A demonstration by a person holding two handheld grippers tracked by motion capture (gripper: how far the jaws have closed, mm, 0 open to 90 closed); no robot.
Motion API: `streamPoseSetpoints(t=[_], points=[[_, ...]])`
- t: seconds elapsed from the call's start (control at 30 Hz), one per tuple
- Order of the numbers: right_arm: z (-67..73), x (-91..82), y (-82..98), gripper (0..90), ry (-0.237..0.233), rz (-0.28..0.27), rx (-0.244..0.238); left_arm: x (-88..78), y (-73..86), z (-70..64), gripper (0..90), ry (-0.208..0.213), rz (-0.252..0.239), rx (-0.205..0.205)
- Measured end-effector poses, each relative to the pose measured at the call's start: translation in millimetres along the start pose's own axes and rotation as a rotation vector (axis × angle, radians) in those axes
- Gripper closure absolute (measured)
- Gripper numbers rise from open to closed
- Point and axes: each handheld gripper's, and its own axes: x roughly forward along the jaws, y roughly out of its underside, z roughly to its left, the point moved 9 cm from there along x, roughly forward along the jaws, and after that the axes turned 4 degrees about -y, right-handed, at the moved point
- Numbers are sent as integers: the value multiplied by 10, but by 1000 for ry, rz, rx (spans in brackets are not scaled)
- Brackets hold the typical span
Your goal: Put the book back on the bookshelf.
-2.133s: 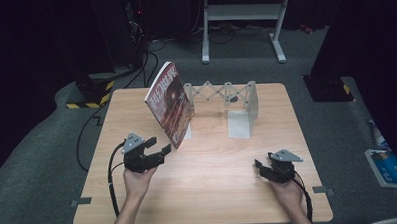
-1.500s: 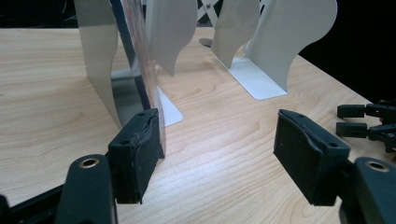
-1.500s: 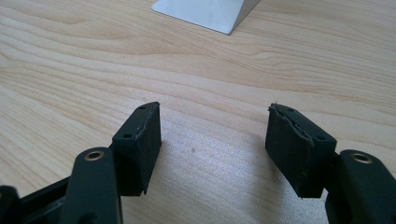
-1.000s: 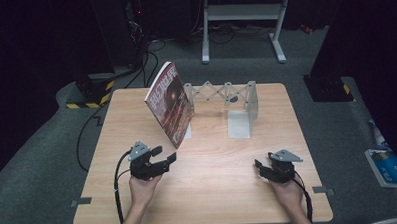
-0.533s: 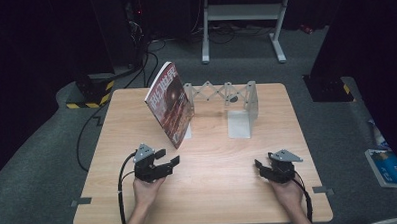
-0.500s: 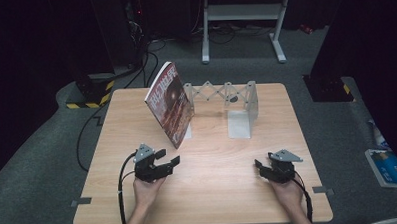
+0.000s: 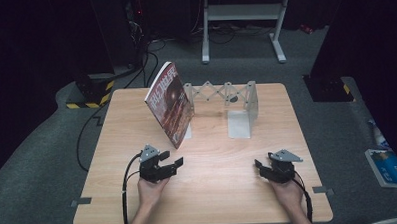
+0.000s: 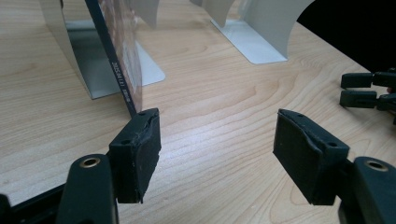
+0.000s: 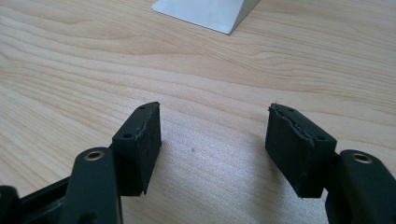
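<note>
A red-covered book stands tilted on the wooden table, leaning against the left metal end plate of an expanding book rack. My left gripper lies on the table just in front of the book's lower corner, open with nothing between its fingers. In the left gripper view the book's dark spine rises just beyond the open left gripper. My right gripper rests near the front right of the table, open and holding nothing. In the right gripper view the open right gripper points over bare wood.
The rack's right end plate stands mid-table, and its base lies ahead of the right gripper. The right gripper's jaws show at the right edge of the left gripper view. A white stand and cables lie on the floor behind.
The left gripper has drawn back from the book toward the table's front edge and a little to the right. The right gripper has kept still.
</note>
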Motion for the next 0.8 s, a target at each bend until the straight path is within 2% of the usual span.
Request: streamPoseSetpoints(t=[0.3,0.57,0.8], points=[[0,0,0,360,0,0,0,121,53,-26,320,-4,22,16],[0,0,0,360,0,0,0,221,117,-30,321,-11,39,11],[1,0,0,360,0,0,0,305,148,-18,321,-30,61,32]])
